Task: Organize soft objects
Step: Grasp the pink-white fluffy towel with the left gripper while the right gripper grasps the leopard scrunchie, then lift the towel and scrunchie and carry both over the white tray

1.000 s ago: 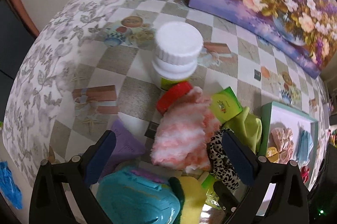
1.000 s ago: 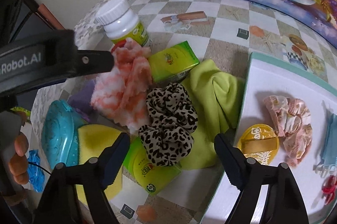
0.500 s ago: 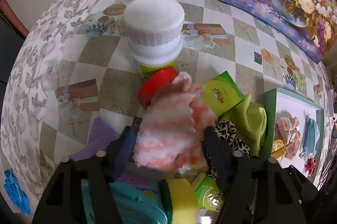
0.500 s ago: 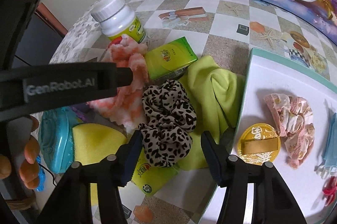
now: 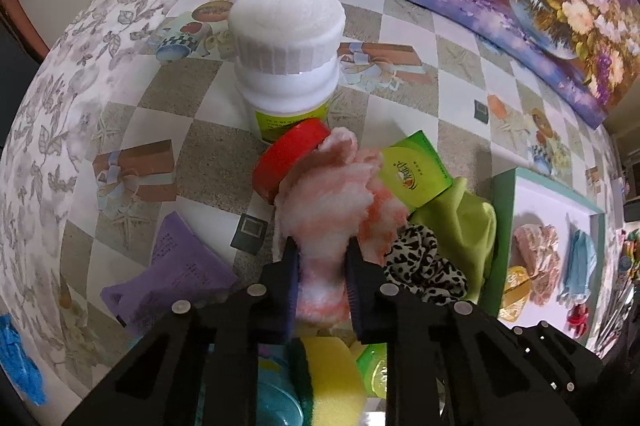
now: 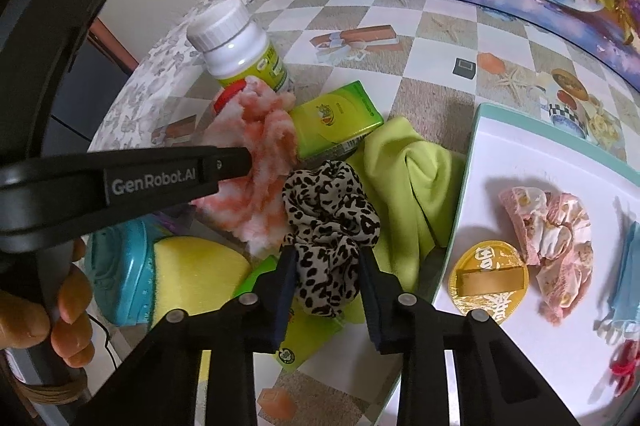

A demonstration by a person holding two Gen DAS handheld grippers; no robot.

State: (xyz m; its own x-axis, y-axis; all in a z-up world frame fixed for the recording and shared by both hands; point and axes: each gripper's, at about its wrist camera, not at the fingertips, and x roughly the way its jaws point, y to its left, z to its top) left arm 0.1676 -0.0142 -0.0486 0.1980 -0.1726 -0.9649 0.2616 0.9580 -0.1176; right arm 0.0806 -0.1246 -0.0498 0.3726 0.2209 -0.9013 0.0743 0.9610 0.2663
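Fluffy pink-and-white cloth (image 5: 336,210): in the left wrist view your left gripper (image 5: 321,262) is clamped on its near end, amid the clutter beside the white bottle (image 5: 288,54). Grasp stage, by my judgement; next, lift clear toward the tray (image 5: 505,202).

Right wrist view: your right gripper (image 6: 327,266) pinches the leopard scrunchie (image 6: 330,222), crumpled, lying on the green cloth (image 6: 412,182) just left of the tray. Lift likewise.
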